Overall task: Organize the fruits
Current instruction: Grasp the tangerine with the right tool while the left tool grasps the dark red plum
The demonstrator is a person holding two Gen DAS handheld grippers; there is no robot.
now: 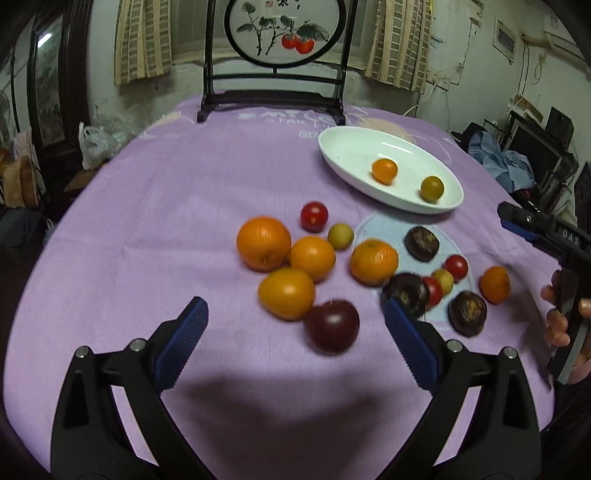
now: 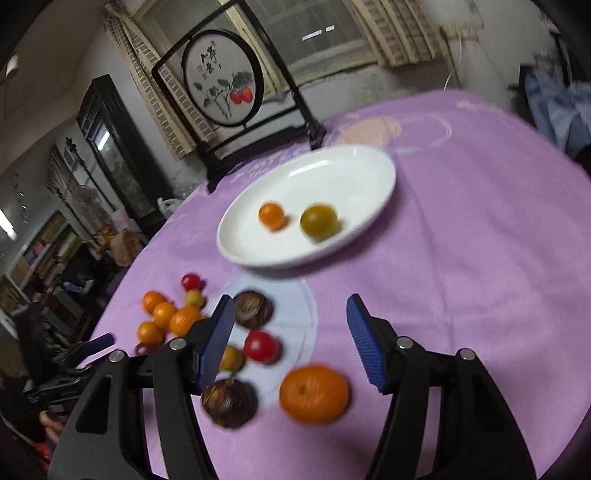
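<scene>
A white oval plate [image 1: 343,147] [image 2: 354,173] holds a small orange fruit [image 1: 384,171] [image 2: 272,216] and a green-yellow one [image 1: 432,188] [image 2: 319,222]. Several oranges [image 1: 263,243], red tomatoes [image 1: 314,216], yellow fruits and dark brown fruits [image 1: 421,243] lie loose on the purple cloth. My left gripper [image 1: 293,314] is open and empty just before a dark red plum [image 1: 332,325]. My right gripper [image 2: 290,314] is open and empty above a red tomato [image 2: 260,346], with an orange [image 2: 314,394] and a dark brown fruit [image 2: 229,402] below it.
A dark-framed round painted screen [image 1: 282,31] [image 2: 221,74] stands at the table's far edge behind the plate. The purple cloth [image 1: 184,192] covers a round table. The right gripper's body and hand show at the left view's right edge [image 1: 543,232].
</scene>
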